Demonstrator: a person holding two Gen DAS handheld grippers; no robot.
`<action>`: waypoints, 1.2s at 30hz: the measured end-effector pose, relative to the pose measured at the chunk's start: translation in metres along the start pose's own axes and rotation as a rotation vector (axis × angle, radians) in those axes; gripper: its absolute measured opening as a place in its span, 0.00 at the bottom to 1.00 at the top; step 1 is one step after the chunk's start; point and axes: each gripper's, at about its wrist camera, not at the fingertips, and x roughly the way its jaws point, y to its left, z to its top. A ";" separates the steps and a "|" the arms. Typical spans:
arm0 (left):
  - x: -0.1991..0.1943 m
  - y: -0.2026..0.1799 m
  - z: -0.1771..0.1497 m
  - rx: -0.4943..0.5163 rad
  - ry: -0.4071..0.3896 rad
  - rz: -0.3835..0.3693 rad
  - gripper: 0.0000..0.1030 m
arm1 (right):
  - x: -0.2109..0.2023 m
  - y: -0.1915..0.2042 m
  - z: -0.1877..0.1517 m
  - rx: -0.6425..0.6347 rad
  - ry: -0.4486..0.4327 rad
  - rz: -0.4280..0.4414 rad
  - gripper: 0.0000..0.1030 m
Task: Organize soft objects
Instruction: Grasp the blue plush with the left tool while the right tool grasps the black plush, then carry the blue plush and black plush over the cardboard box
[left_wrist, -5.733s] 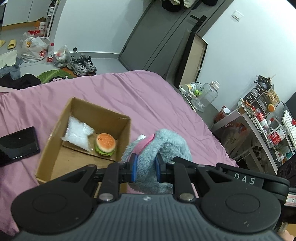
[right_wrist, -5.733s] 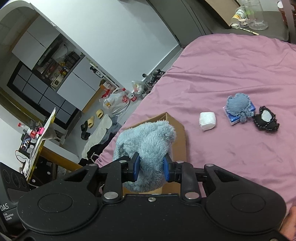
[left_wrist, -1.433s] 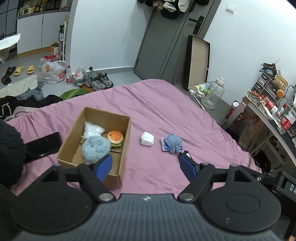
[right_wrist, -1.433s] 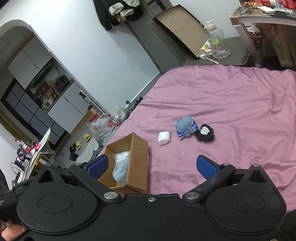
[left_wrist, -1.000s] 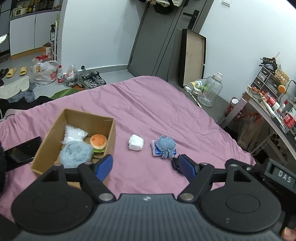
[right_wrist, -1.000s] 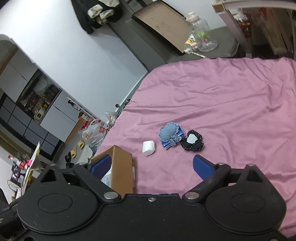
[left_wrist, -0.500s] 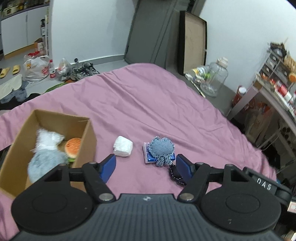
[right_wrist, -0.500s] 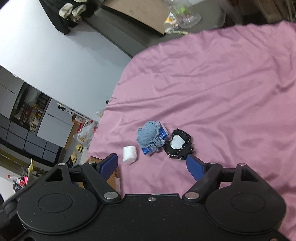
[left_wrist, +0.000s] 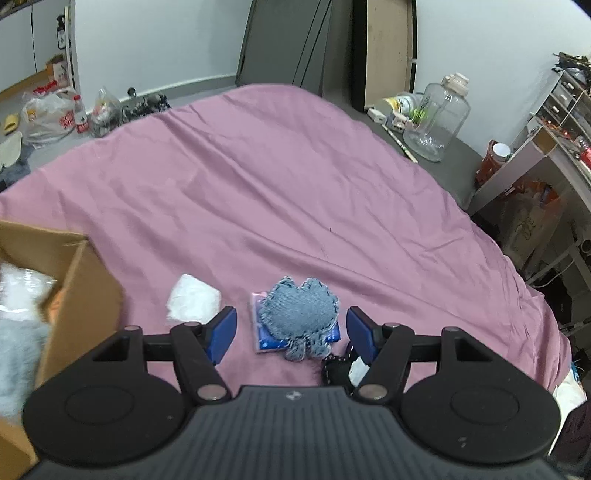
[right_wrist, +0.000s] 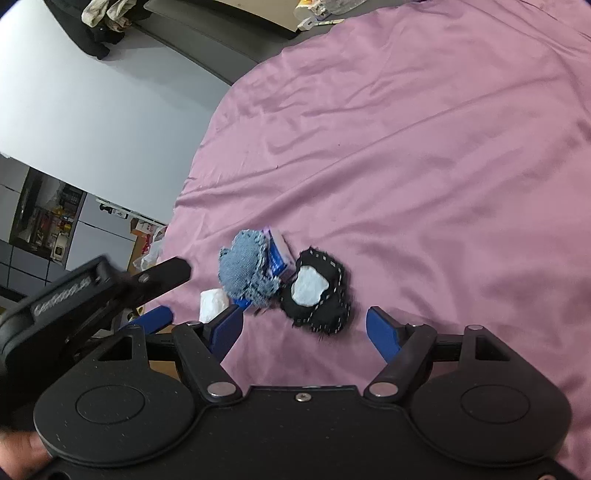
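Pink bedsheet (left_wrist: 295, 177) fills most of both views, kinda wrinkly, with a grey door and white wall up top in the left wrist shot and a big clear water jug (left_wrist: 436, 118) at the upper right. Low in the middle of that frame sits the denim-blue plush (left_wrist: 299, 314), a lumpy flat thing with frayed stitched edges, lying on top of a blue packet (left_wrist: 266, 338). The left gripper (left_wrist: 291, 334) has its blue-padded jaws spread wide on either side of the plush, not touching it. Just left of that is a small white pouch (left_wrist: 194, 301), and at the far left edge a cardboard box (left_wrist: 81, 295) with a fuzzy grey plush (left_wrist: 16, 354) inside. In the right wrist view the right gripper (right_wrist: 304, 332) is also wide apart, hovering by a black plush (right_wrist: 317, 291) with white dashed stitching and a white centre, which sits touching the denim one, lower middle of frame.
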 end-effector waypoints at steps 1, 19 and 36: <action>0.005 -0.001 0.001 0.004 0.006 0.006 0.63 | 0.003 -0.001 0.000 -0.003 0.006 -0.004 0.72; 0.062 -0.004 0.007 0.007 0.088 0.058 0.64 | 0.029 0.004 0.000 -0.117 0.004 -0.025 0.72; -0.007 0.024 -0.010 -0.057 0.048 -0.034 0.18 | 0.025 0.014 -0.011 -0.260 -0.049 -0.102 0.32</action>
